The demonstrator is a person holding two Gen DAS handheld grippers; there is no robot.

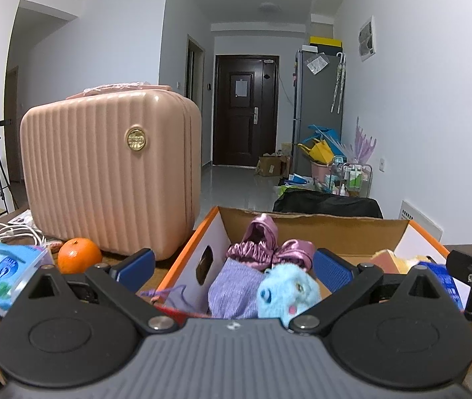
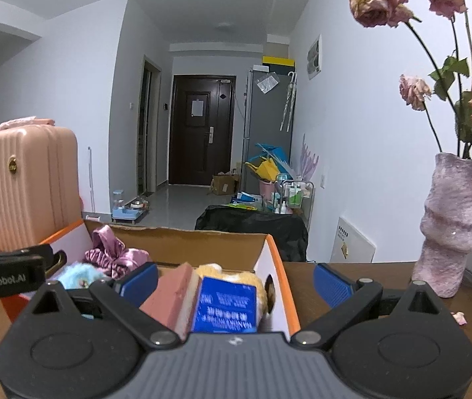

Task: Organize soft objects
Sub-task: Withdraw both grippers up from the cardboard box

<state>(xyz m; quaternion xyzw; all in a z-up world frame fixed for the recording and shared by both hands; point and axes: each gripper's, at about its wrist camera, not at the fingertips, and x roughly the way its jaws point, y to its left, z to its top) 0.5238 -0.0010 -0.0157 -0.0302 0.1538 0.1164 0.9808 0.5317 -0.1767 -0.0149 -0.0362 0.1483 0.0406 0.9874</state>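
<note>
One cardboard box [image 1: 315, 229] with orange edges is sitting on the wooden table [image 2: 369, 276] and serving as the landmark here. Inside it, five soft things are lying together: one satin purple scrunchie [image 1: 262, 249] toward the far wall, one lilac knitted pouch [image 1: 236, 286] and one fluffy blue toy [image 1: 286, 291] in front of it, plus one pink sponge block [image 2: 173, 296] and one blue packet [image 2: 226, 306] resting against a yellow plush [image 2: 216, 271]. The left gripper [image 1: 232, 266] is hovering over the box's near edge, jaws spread wide and holding nothing. The right gripper [image 2: 234, 281] is likewise gaping wide and empty. Left of the box, one pink suitcase [image 1: 109, 173] and one orange [image 1: 79, 254] are standing; right of it, one vase [image 2: 452, 226] is holding dried roses.
</note>
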